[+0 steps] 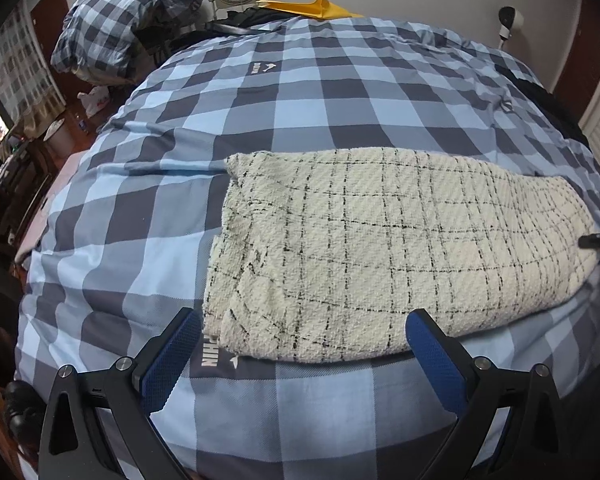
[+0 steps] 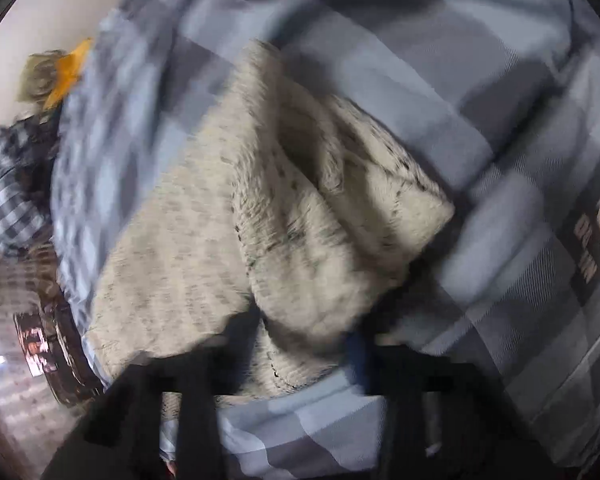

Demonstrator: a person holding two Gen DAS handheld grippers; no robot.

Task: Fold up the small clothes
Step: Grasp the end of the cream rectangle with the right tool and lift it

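A: Item one, the cream tweed garment (image 1: 380, 256): where is it lying?

B: Flat across the blue checked duvet (image 1: 300, 92), already doubled over, probably awaiting a further fold.

A: Left gripper (image 1: 304, 344)?

B: Jaws are standing spread, hovering at the near hem, gripping nothing.

A: Right gripper (image 2: 300, 356)?

B: It is sitting at the garment's far end, likely gathering that end for folding; blur is hiding whether its fingers are pinching the bunched cloth.

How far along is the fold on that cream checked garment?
Done: the cream garment already lies doubled into a long flat band on the checked bedding. In hand: the right gripper pinches its bunched end, though that view is blurred. Left: the left gripper hovers open, and the last crosswise fold remains.
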